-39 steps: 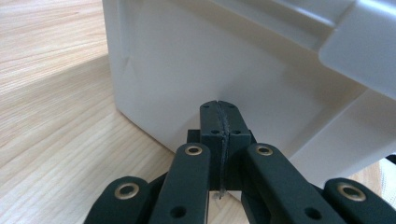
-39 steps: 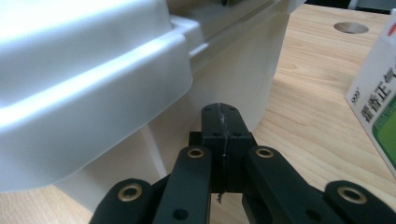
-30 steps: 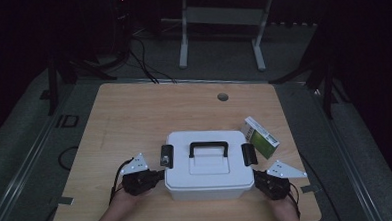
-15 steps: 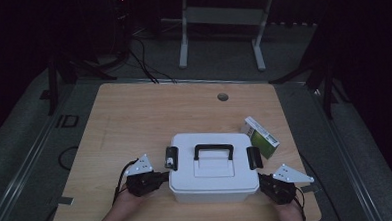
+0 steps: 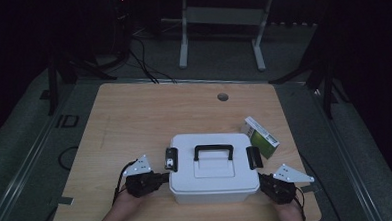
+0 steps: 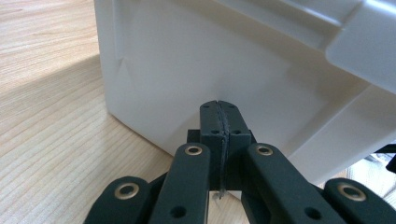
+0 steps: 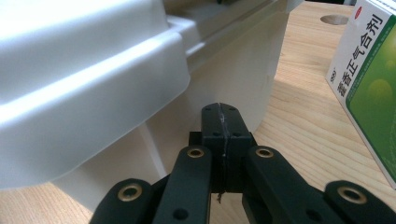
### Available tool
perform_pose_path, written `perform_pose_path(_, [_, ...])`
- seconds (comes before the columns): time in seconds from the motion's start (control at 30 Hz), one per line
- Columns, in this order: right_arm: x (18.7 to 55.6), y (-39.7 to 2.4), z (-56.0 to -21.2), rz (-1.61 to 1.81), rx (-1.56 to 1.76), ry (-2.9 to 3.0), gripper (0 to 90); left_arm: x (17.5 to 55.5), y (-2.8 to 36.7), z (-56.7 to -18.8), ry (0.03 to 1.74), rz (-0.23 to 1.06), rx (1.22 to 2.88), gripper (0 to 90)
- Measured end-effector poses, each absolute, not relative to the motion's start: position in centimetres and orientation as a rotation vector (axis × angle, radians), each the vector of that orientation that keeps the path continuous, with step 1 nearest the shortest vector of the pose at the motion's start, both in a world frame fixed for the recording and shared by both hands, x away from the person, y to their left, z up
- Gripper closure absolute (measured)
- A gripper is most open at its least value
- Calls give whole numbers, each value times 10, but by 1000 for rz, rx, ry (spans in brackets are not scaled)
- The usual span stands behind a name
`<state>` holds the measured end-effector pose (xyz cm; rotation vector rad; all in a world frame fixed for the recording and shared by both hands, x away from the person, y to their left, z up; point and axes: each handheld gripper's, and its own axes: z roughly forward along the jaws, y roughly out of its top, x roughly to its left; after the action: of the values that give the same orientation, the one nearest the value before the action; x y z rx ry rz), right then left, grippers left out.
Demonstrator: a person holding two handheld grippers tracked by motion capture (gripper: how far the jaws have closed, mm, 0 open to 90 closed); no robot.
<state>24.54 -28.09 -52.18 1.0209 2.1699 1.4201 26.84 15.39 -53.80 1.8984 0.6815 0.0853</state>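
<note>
At the near edge of the bench (image 5: pixel 134 113), two forearms come in from below, each hand carrying a claw. Left claw (image 5: pixel 163 178): jaws pressed together, nothing between them, tips set against the left wall of the white storage box (image 5: pixel 212 182), low down near its base. Right claw (image 5: pixel 261 180): jaws likewise closed flat on each other, empty, tips at the box's right wall under the overhanging lid rim; whether they actually touch the plastic is hard to tell from the close view, though it looks like contact or nearly so. Box sits between the two claws, toward the front middle of the bench, lid on, black carry handle (image 5: pixel 214 152) lying across the top, a black latch (image 5: pixel 171 159) on the left end and another (image 5: pixel 254 158) on the right. Just beyond the right end stands a green-and-white medicine carton (image 5: pixel 261 137), near the box but apart from it. Farther back, a round cable hole (image 5: pixel 223 97) in the bench. Judgement: the box seems to be squeezed or steered from both sides by closed tips. Risks: uneven push would swing the box and knock the carton; tips slipping on smooth plastic could ride up under the rim or skid off; too low a push may tip it.
</note>
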Motion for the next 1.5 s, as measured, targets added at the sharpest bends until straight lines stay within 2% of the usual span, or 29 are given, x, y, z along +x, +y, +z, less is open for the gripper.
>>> perform_pose_path(0.27, [247,-283,-519,1439,1019,2131,898,271,157,-539,671,101,1911,899])
perform_pose_path(0.33, [249,-284,-520,1407,1017,2116,863,274,162,-540,693,95,1906,896])
perform_pose_path(0.47, [253,-296,-523,1408,1064,2070,834,276,170,-538,710,101,1916,834])
perform_pose_path(0.6, [253,-305,-524,1400,1088,2037,799,277,174,-538,709,102,1940,833])
perform_pose_path(0.63, [253,-308,-525,1401,1095,2024,759,278,177,-539,716,90,1954,833])
perform_pose_path(0.67, [253,-314,-525,1391,1111,2007,685,278,178,-540,716,86,1960,796])
perform_pose_path(0.73, [253,-317,-526,1387,1115,1997,556,278,181,-540,716,90,1983,785])
perform_pose_path(0.8, [253,-320,-528,1371,1118,1986,460,278,183,-540,738,84,2006,702])
perform_pose_path(0.83, [254,-321,-530,1367,1121,1985,378,278,185,-540,750,91,2015,637])
perform_pose_path(0.9, [254,-322,-534,1372,1115,2007,223,279,188,-540,760,63,2038,582])
perform_pose_path(0.93, [254,-322,-535,1353,1116,2010,177,278,189,-540,771,72,2051,528])
perform_pose_path(1.03, [256,-325,-541,1401,1127,2013,121,278,196,-539,792,66,2086,443])
perform_pose_path(1.23, [259,-332,-546,1362,1122,2026,123,277,218,-532,817,50,2090,394])
perform_pose_path(1.5, [260,-337,-551,1342,1108,2057,137,276,235,-519,826,65,2178,394])
